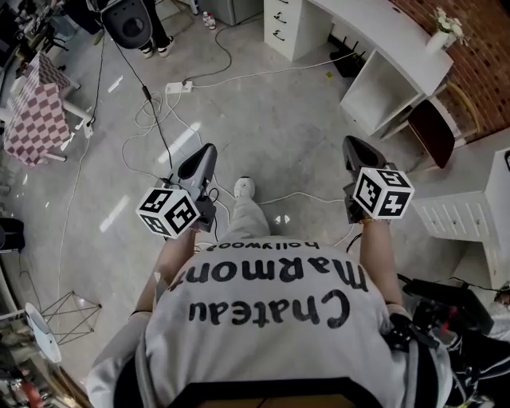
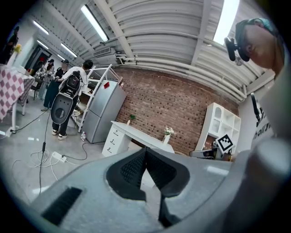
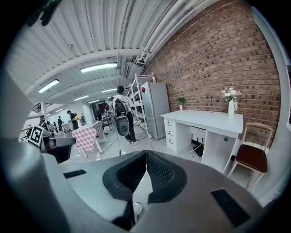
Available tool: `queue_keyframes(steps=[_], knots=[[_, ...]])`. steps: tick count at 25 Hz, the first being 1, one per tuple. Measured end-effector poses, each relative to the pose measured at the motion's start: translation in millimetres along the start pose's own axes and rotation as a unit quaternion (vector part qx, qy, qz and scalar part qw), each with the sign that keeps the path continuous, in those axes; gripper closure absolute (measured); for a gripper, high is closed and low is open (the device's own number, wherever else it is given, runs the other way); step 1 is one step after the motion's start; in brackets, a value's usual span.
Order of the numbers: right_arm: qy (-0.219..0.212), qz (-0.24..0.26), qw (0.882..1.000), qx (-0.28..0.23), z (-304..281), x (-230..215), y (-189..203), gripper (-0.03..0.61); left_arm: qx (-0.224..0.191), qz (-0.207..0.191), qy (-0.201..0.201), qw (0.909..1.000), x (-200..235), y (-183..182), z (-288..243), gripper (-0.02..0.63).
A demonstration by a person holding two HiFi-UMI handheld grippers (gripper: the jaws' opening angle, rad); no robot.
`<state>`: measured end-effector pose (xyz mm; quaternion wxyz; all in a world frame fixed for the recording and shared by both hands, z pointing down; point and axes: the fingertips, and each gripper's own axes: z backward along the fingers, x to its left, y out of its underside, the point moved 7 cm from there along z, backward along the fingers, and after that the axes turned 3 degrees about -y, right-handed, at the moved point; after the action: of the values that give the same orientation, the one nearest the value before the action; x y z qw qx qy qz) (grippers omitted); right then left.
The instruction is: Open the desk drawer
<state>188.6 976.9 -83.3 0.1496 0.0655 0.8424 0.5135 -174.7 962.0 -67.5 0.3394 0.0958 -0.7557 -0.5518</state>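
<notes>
A white desk (image 1: 398, 44) stands against the brick wall at the far right, and its drawer column (image 1: 280, 22) shows three shut drawers with dark handles. The same desk (image 3: 205, 119) and drawers (image 3: 172, 132) lie ahead in the right gripper view. They show smaller as the desk (image 2: 136, 133) and drawers (image 2: 112, 142) in the left gripper view. My left gripper (image 1: 207, 153) and right gripper (image 1: 351, 145) hang over bare floor, well short of the desk. Left gripper (image 2: 145, 152) and right gripper (image 3: 146, 154) are both shut, with nothing between the pads.
Cables (image 1: 159, 127) and a power strip (image 1: 178, 87) lie on the floor ahead. A brown chair (image 1: 434, 131) sits by the desk, and a vase (image 1: 441, 33) stands on it. A white slatted cabinet (image 1: 458, 217) is at my right, a checkered table (image 1: 36, 111) at my left. A person with a backpack (image 3: 122, 113) stands near a fridge (image 3: 157, 113).
</notes>
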Motion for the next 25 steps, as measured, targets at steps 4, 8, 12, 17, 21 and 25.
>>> queue_keyframes(steps=[4, 8, 12, 17, 21, 25], knots=[[0.013, 0.000, 1.000, 0.013, -44.5, -14.1, -20.5, 0.564, -0.002, 0.019, 0.004, 0.9998, 38.7, -17.9, -38.3, 0.598], [0.025, 0.000, 1.000, 0.016, -95.6, -19.3, -60.1, 0.565, 0.002, 0.014, 0.013, 0.9998, 76.8, -53.5, -83.9, 0.598], [0.040, 0.014, 0.999, 0.010, -145.4, -16.2, -106.1, 0.563, 0.001, 0.016, 0.029, 0.9995, 118.5, -98.7, -130.4, 0.598], [0.049, 0.019, 0.999, -0.003, -189.7, -14.4, -135.9, 0.563, -0.007, 0.003, 0.059, 0.9982, 153.8, -133.8, -175.1, 0.598], [0.053, 0.015, 0.998, -0.004, -218.6, -14.3, -144.5, 0.563, -0.009, 0.004, 0.072, 0.9974, 173.2, -147.5, -202.3, 0.598], [0.051, 0.021, 0.998, 0.012, -242.4, -17.3, -147.7, 0.563, -0.013, 0.016, 0.072, 0.9972, 186.9, -152.9, -223.6, 0.598]])
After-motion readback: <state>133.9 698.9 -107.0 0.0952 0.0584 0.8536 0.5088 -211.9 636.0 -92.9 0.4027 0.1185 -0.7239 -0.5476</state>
